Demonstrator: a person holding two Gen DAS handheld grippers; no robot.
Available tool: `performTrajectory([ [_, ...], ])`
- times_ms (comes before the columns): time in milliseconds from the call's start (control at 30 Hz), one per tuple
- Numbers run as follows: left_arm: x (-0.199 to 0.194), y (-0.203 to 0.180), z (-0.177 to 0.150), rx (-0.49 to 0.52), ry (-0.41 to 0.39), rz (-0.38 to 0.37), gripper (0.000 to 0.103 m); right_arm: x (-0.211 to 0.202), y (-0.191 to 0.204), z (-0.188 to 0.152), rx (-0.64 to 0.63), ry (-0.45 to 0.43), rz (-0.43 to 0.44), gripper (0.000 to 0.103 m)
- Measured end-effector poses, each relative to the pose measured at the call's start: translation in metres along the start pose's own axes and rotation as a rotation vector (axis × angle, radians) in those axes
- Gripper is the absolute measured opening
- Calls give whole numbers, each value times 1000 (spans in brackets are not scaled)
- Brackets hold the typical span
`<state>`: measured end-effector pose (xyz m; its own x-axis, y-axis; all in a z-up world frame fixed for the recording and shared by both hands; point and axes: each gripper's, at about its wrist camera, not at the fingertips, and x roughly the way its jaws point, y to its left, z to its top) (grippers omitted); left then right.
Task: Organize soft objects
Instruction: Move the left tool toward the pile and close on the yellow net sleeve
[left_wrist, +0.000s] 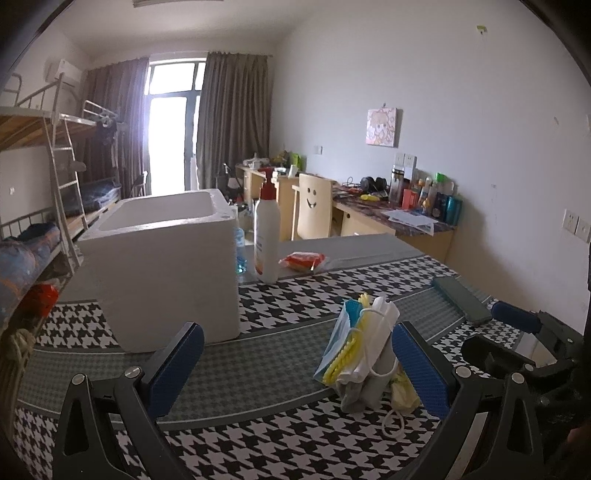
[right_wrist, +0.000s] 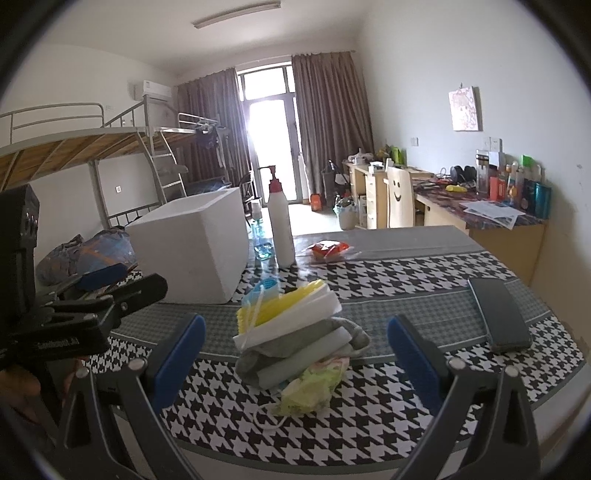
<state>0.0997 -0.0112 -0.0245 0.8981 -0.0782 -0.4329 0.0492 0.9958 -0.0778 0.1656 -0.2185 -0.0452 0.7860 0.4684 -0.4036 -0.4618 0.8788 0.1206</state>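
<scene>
A pile of soft face masks (left_wrist: 364, 354) in blue, yellow, white, grey and pale green lies on the houndstooth tablecloth (left_wrist: 258, 435). In the right wrist view the pile (right_wrist: 295, 339) sits between the two blue-padded fingers. My left gripper (left_wrist: 299, 365) is open, with the pile touching its right fingertip (left_wrist: 417, 365). My right gripper (right_wrist: 295, 354) is open around the pile and shows at the right edge of the left wrist view (left_wrist: 517, 325). A white foam box (left_wrist: 162, 266) stands open-topped behind and to the left.
A white pump bottle (left_wrist: 267, 232) and a red snack packet (left_wrist: 303, 260) stand behind the pile. A dark phone (right_wrist: 498, 314) lies at the right. A blue-tinted bottle (right_wrist: 260, 236) stands beside the box. Bunk beds lie left, desks right.
</scene>
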Motion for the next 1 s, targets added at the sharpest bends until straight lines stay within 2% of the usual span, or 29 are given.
performTrajectory([
  [500, 40, -1, 3, -8, 91, -28, 102, 19, -19, 2, 28, 28, -16, 100],
  [633, 49, -2, 7, -22, 129, -65, 102, 24, -25, 2, 39, 37, -17, 100],
  [1000, 79, -17, 17, -33, 197, -104, 102, 28, -37, -1, 61, 40, -1, 100],
])
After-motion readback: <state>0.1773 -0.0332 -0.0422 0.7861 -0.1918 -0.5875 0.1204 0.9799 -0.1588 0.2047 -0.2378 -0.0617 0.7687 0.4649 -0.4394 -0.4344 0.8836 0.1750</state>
